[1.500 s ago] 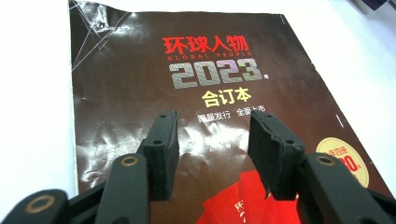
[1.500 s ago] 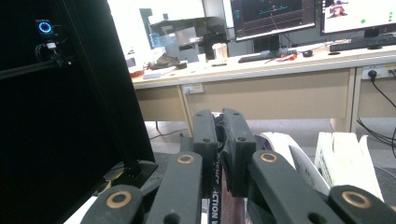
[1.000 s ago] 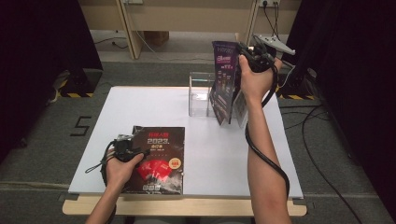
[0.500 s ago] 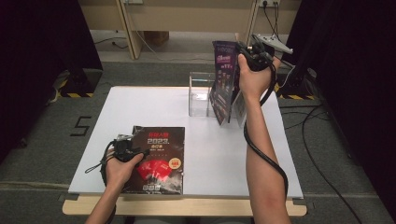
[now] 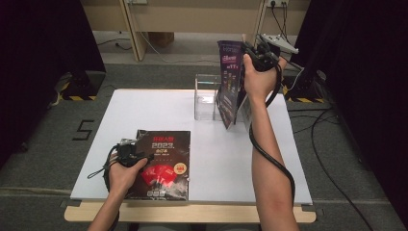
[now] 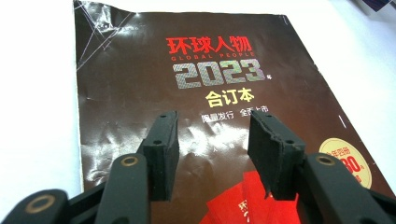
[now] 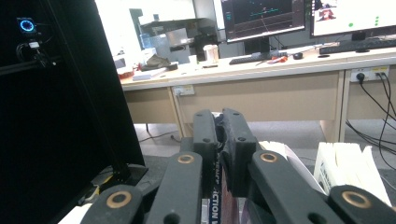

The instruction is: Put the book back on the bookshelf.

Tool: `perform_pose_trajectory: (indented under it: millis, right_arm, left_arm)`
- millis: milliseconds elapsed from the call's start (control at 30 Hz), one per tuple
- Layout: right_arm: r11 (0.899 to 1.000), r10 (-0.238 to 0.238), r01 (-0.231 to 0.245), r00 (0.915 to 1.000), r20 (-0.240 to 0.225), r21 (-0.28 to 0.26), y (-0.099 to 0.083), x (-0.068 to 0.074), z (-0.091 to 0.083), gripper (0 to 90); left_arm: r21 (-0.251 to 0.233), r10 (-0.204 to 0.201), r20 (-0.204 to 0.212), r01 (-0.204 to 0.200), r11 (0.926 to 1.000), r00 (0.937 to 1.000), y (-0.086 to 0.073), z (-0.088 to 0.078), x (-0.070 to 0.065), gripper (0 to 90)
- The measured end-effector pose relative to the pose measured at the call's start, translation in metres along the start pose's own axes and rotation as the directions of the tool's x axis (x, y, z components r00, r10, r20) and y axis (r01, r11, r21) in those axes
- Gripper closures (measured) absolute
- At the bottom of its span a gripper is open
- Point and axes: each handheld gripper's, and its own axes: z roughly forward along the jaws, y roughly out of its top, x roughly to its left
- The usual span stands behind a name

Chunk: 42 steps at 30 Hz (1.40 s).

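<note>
The person's right arm reaches far across the white counter (image 5: 211, 159), stretched out long, with the hand lifted up above the far right part. The right gripper (image 5: 257, 54) in that hand is squeezed tight on the top edge of a purple magazine (image 5: 229, 82). In the right gripper view the two black jaws are pressed close together with the thin edge of the magazine (image 7: 219, 196) pinched between them. The purple magazine stands up tall, its long side going up and down, and its cover faces the left side of the counter. Its bottom end dips into a clear plastic holder (image 5: 207, 96) that stands on the far part of the counter. It leans a little, with its top farther back than its bottom. The person's left arm is short and bent, near the front edge of the counter, and the hand lies low. The left gripper (image 5: 129, 155) rests over a dark magazine (image 5: 163, 166) with red shapes on it. In the left gripper view its jaws are spread wide apart above the cover of the dark magazine (image 6: 210, 93) and hold nothing. That magazine lies flat, with its long side running from the person toward the far edge.
</note>
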Motion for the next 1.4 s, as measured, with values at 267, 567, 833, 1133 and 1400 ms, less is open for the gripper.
perform_pose_trajectory:
  millis: [267, 567, 833, 1133, 1400]
  right_arm:
    - [1.000, 0.000, 0.000, 1.0000, 0.005, -0.003, 0.001, 0.001, 0.004, 85.3]
    - [1.000, -0.003, 0.003, 1.0000, 0.009, -0.008, 0.002, 0.002, 0.010, 85.3]
    - [1.000, -0.001, 0.001, 0.9998, 0.019, -0.005, 0.002, 0.003, 0.014, 85.3]
    - [1.000, -0.003, 0.003, 0.9998, 0.021, -0.015, 0.002, 0.002, 0.017, 85.3]
    - [1.000, 0.000, 0.000, 0.9996, 0.030, -0.019, 0.000, 0.003, 0.020, 85.3]
  left_arm:
    - [0.001, -0.002, 0.002, 0.002, 1.0000, 1.0000, 0.000, 0.001, 0.000, 52.4]
    - [0.000, -0.002, 0.002, 0.002, 1.0000, 1.0000, 0.000, 0.000, 0.001, 52.4]
    - [0.001, -0.003, 0.000, 0.003, 1.0000, 1.0000, 0.000, 0.000, 0.001, 52.5]
    - [-0.001, -0.006, 0.001, 0.006, 1.0000, 1.0000, 0.000, 0.000, 0.001, 52.5]
    - [-0.002, -0.008, 0.003, 0.008, 1.0000, 1.0000, 0.000, 0.000, 0.002, 52.5]
